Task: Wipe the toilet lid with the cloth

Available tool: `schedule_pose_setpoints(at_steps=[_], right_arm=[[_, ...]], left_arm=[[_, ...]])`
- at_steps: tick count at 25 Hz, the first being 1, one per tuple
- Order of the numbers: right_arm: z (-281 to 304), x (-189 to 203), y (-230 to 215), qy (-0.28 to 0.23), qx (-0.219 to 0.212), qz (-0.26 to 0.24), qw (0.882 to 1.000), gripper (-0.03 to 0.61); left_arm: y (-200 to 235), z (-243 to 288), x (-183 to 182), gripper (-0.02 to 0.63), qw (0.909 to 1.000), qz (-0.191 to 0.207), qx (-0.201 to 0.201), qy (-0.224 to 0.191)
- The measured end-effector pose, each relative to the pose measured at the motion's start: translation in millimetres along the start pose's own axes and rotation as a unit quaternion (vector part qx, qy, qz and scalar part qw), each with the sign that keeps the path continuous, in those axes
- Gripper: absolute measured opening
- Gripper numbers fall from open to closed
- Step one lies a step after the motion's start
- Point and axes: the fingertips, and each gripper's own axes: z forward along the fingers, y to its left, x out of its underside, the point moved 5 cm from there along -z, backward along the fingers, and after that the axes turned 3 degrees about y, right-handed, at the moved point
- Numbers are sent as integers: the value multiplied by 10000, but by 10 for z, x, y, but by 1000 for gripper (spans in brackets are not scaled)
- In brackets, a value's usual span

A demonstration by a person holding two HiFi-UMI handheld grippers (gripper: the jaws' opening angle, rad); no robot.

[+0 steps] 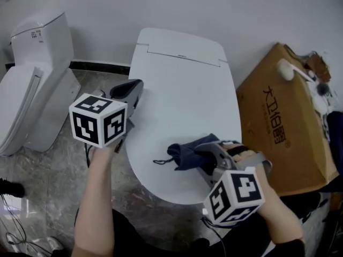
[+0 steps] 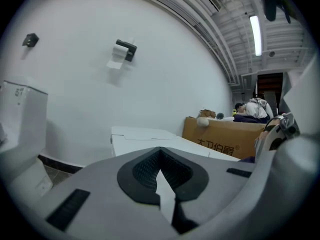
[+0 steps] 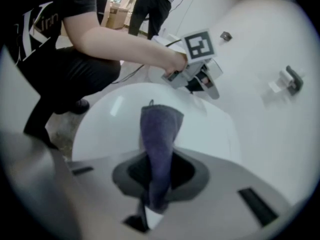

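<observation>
The white toilet lid (image 1: pixel 182 90) is closed and fills the middle of the head view. A dark blue cloth (image 1: pixel 182 155) lies bunched on its front part, one end pinched in my right gripper (image 1: pixel 206 157), which is shut on it. In the right gripper view the cloth (image 3: pixel 159 129) hangs forward out of the jaws onto the lid (image 3: pixel 215 129). My left gripper (image 1: pixel 131 87) is at the lid's left edge, jaws shut with nothing in them. Its own view looks over the lid (image 2: pixel 145 134) towards the wall.
A second white toilet (image 1: pixel 32 84) stands at the left on the marble floor. A cardboard box (image 1: pixel 284 122) with items on top sits close to the lid's right side. A toilet-roll holder (image 2: pixel 122 51) hangs on the wall. Another person (image 3: pixel 150 4) stands far behind.
</observation>
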Motion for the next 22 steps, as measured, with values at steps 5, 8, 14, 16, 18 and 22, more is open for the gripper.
schedule_pose_setpoints(at_steps=[5,8,14,16,18,22], right_arm=[[63,-155,-662,-212,502,123,9984,66],[255,-284,-1272,-198,830,123,9963,66],[915,-450,-2353,114,1162,174,9930,66],[1149,-508,-2621,205,1221,157,9922,66],[1384,-509,-2774,372,1142,195,9926,66],[1713,-404,-2906,832,1044,39,9910,66]], left_arm=[[207,16,229,12,9991,-383,-76,142],[203,34,252,12,9993,-363,-30,131],[275,36,256,12,9974,-696,128,-144],[298,35,251,12,9964,-794,143,-247],[287,38,240,12,9968,-737,133,-283],[270,45,228,12,9972,-671,161,-275]])
